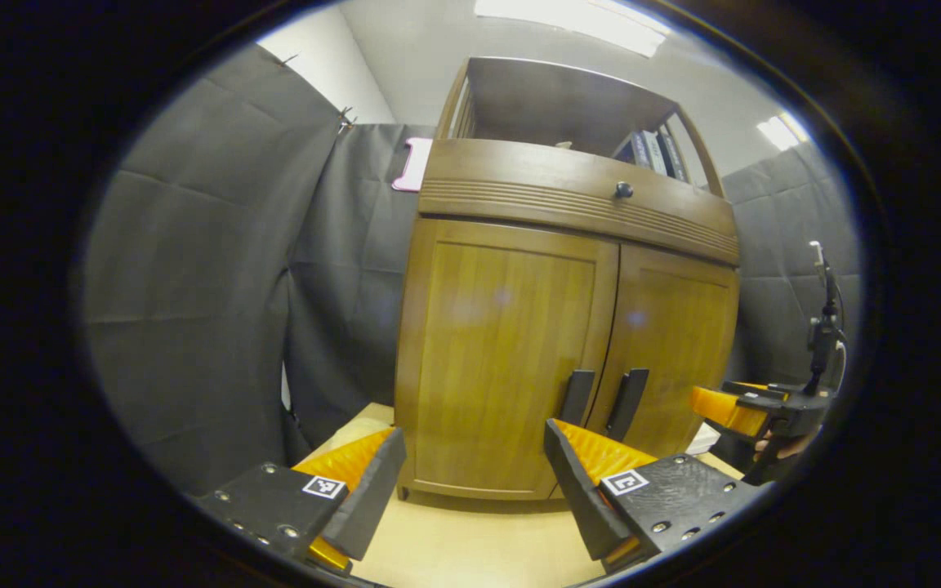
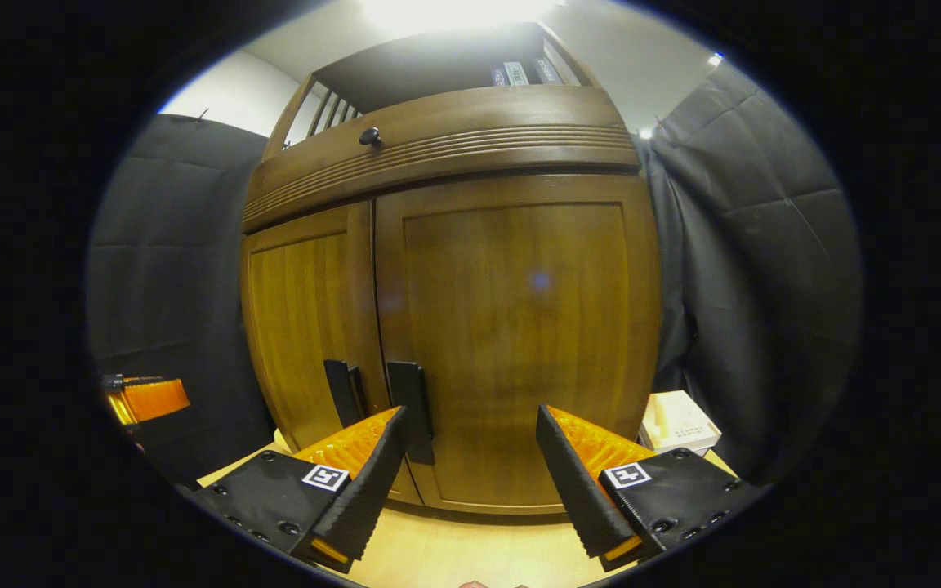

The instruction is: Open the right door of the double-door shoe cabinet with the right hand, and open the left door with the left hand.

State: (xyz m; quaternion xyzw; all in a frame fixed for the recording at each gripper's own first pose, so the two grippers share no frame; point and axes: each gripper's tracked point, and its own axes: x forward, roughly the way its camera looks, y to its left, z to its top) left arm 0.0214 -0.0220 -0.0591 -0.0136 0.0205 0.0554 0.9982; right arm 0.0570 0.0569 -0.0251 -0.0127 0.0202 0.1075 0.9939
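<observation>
Currently, both cabinet doors are closed and your two tongs hold nothing.
Your left tongs (image 1: 470, 474) stand apart before the left door (image 1: 503, 359), short of its handle (image 1: 577, 396). The shoe cabinet (image 2: 446, 269) sits on the bench (image 2: 470, 547). Your right tongs (image 2: 470, 457) stand apart before the right door (image 2: 519, 327), the near finger level with its handle (image 2: 411, 400).

Lighting: we see bright ceiling panels (image 1: 568, 15) overhead, blown to glare in the right gripper view; soft sheen on cabinet doors (image 2: 519, 327). Edges bend strongly; focus sharp throughout.
</observation>
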